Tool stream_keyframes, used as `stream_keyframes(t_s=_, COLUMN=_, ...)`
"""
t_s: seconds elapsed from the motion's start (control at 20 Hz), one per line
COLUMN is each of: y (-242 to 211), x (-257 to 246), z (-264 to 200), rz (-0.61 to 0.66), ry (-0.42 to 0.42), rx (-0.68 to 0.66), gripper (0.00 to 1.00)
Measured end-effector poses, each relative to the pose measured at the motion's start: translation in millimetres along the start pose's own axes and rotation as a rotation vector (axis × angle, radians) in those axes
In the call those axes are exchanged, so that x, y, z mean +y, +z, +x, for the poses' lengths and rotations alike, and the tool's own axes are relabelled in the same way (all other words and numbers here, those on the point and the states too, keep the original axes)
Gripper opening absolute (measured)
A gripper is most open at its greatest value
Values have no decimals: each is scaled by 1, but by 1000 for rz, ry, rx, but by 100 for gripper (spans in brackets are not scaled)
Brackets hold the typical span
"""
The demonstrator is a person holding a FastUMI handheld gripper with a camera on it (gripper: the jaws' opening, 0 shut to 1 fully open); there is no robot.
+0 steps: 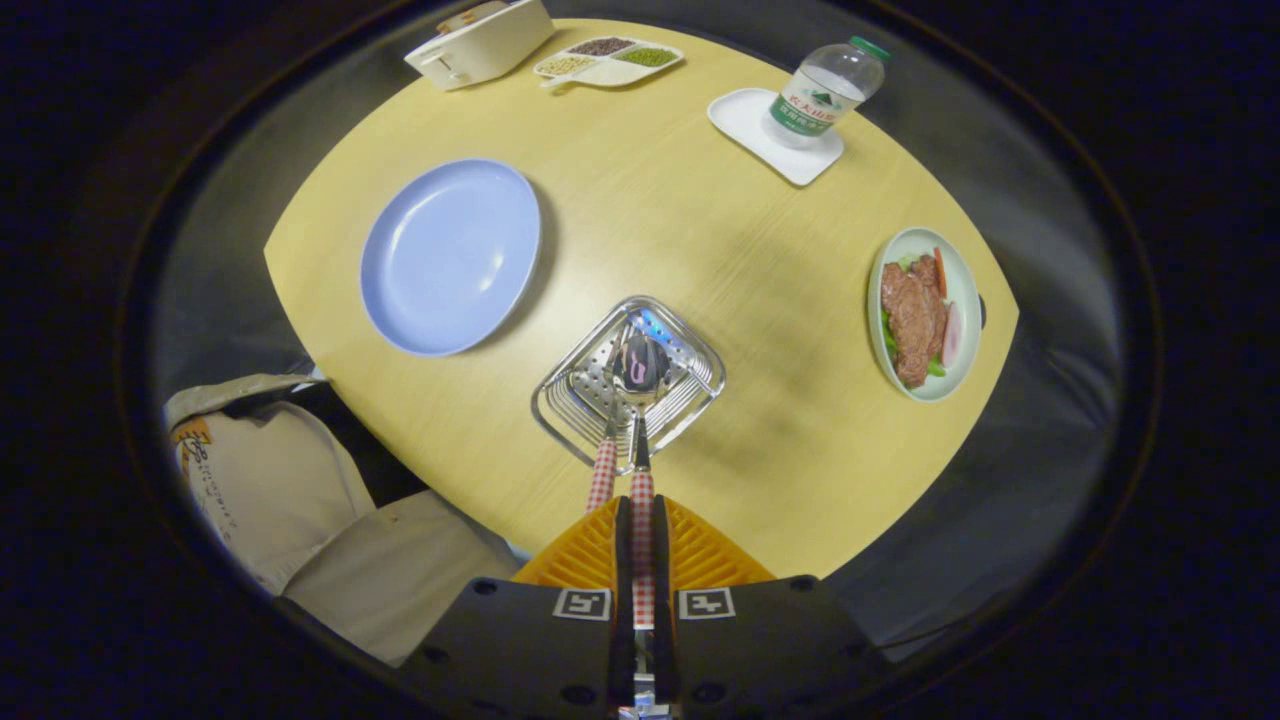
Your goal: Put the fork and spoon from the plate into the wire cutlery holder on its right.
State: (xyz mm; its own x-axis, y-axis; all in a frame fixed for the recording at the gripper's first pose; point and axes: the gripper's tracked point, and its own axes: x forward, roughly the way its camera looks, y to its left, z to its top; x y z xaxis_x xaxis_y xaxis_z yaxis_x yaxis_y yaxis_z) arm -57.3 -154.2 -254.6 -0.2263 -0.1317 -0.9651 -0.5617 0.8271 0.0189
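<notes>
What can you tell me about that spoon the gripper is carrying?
The spoon has a shiny metal bowl and a red-and-white checked handle. The gripper is shut on its handle, so it points straight ahead, bowl poised over the wire cutlery holder. A second checked handle, apparently the fork, leans out of the holder beside it.

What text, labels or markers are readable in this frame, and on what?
Nothing reads clearly.
Water bottle: green label with a mountain logo and characters, too blurred to read.
Person's sleeve: an orange patch with print, too small to read.
Gripper: two square black-and-white fiducial markers on the body behind the fingers, patterns and not words. The fingers are shut on the spoon over the wire cutlery holder.
</notes>
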Motion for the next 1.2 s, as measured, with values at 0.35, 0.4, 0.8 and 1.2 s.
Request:
stream_keyframes(t_s=0.35, y=7, x=-3, z=1, rz=33, ry=0, rx=-28, gripper=16)
stream_keyframes(t_s=0.4, y=9, x=-2, z=1, rz=42, ry=2, rx=-41, gripper=17)
stream_keyframes(t_s=0.8, y=31, x=-16, z=-20, rz=154, ry=-19, rx=-227, gripper=53)
stream_keyframes(t_s=1.2, y=38, x=15, z=-74, rz=405, ry=27, rx=-606, gripper=97)
